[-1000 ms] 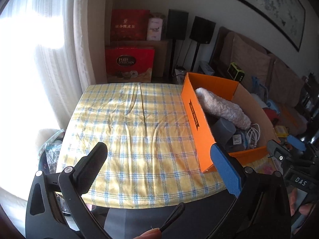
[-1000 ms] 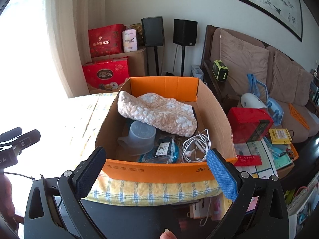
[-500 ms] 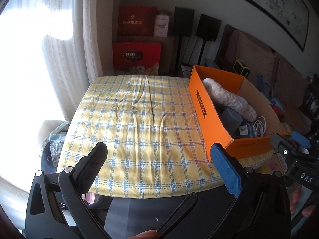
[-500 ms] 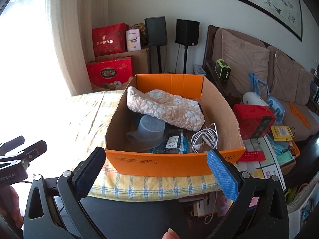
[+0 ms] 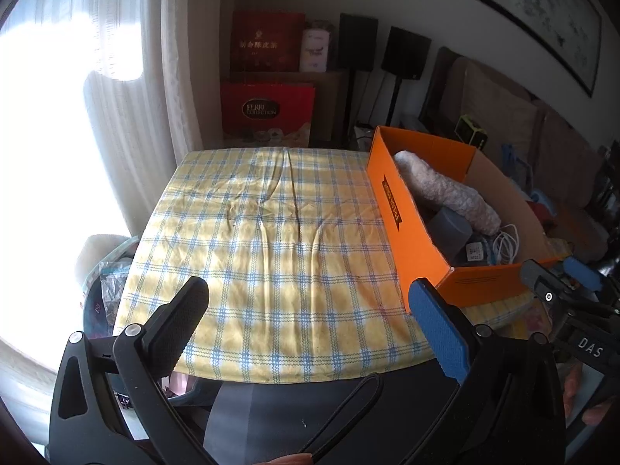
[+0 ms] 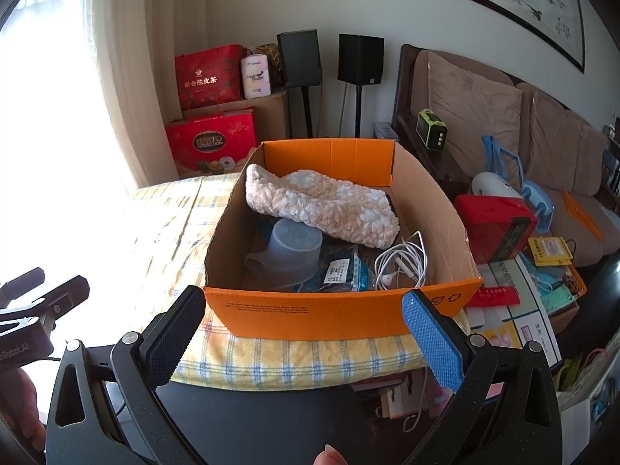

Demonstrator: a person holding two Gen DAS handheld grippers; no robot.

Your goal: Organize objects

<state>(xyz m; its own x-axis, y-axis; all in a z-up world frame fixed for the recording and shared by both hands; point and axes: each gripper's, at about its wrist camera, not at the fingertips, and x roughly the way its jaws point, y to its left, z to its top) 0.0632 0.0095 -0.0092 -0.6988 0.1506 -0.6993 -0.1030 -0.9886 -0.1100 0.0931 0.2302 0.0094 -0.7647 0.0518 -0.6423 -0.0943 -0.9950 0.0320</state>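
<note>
Right wrist view shows the right gripper (image 6: 302, 321) drawn back over the last second, so the orange cardboard box (image 6: 341, 314) sits further ahead of its jaws, which stand wide apart and hold nothing; inside the box lie a fluffy knitted cloth (image 6: 321, 203), a translucent measuring cup (image 6: 290, 248), white earphones (image 6: 403, 263) and a labelled packet (image 6: 343, 273); the left gripper (image 5: 306, 310), also spread and empty, has risen too, with bare checked tablecloth (image 5: 271, 240) ahead and the box to its right; the things lie gathered, fitting either finished packing or unpacking to come.
</note>
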